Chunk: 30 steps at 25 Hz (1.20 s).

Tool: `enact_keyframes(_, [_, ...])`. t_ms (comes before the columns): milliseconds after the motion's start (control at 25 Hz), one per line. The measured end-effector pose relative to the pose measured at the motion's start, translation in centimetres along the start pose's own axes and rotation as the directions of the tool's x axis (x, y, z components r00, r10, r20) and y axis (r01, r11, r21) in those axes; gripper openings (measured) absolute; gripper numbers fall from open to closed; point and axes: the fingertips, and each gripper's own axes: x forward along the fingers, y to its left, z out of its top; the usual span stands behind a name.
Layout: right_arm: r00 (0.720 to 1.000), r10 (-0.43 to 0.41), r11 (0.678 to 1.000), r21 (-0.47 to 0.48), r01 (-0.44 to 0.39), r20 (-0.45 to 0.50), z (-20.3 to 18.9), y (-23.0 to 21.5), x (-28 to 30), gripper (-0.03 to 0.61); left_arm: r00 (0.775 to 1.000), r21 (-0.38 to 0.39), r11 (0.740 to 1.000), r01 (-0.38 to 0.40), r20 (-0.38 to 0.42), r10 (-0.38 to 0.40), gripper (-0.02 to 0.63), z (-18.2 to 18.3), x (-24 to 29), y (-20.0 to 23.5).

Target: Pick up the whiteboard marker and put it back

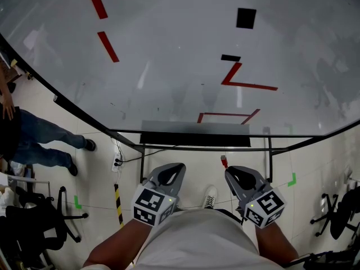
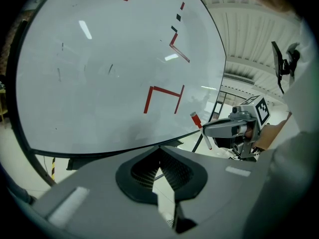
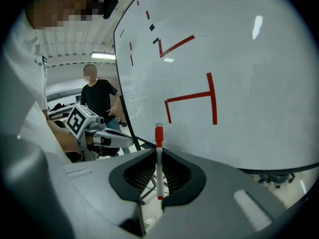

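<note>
Head view: both forearms are tucked close to the body at 6 o'clock, with the left claw (image 1: 175, 172) and right claw (image 1: 233, 176) aimed at the glossy whiteboard (image 1: 180, 32). The marker (image 1: 224, 161) shows its red cap at the right claw's tip. Left gripper view: the ribbed black pads (image 2: 144, 171) are pressed together, with nothing between them. Right gripper view: the pads clamp the slim white marker upright, cap at 12 o'clock.

My count
I hold a left gripper (image 1: 171, 171) and a right gripper (image 1: 235, 174); one whiteboard marker (image 3: 158, 163) in the right; one whiteboard (image 1: 180, 49) ahead; one person (image 3: 99, 97).
</note>
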Motion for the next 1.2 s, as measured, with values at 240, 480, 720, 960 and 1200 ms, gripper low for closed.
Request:
enact_keyframes(240, [1.0, 0.002, 1.0, -0.015, -0.003, -0.009, 0.0, 0.1, 0.3, 0.04, 1.0, 0.0, 1.0, -0.004, -0.004, 0.004, 0.016, -0.2, -0.1, 0.2])
enact_keyframes(480, [0.999, -0.005, 0.991, -0.133, -0.001, -0.049, 0.0, 0.2, 0.7, 0.04, 1.0, -0.006, 1.0, -0.011, -0.007, 0.011, 0.016, -0.6, -0.2, 0.6])
enact_keyframes(720, [0.99, -0.052, 0.939, -0.343, 0.004, -0.132, -0.9, -0.3, 2.2, 0.04, 1.0, -0.034, 0.999, -0.015, -0.007, 0.015, 0.017, -1.3, -0.4, 1.2])
enact_keyframes(960, [0.974, -0.09, 0.871, -0.49, -0.025, -0.209, -1.5, -1.3, 5.0, 0.04, 0.999, -0.066, 0.997, -0.038, -0.001, 0.038, 0.016, -2.2, -0.9, 2.1])
enact_keyframes(1200, [0.952, -0.12, 0.821, -0.568, -0.064, -0.282, -2.9, -2.6, 8.6, 0.04, 0.999, -0.104, 0.993, -0.054, -0.009, 0.054, 0.017, -3.2, -1.6, 3.1])
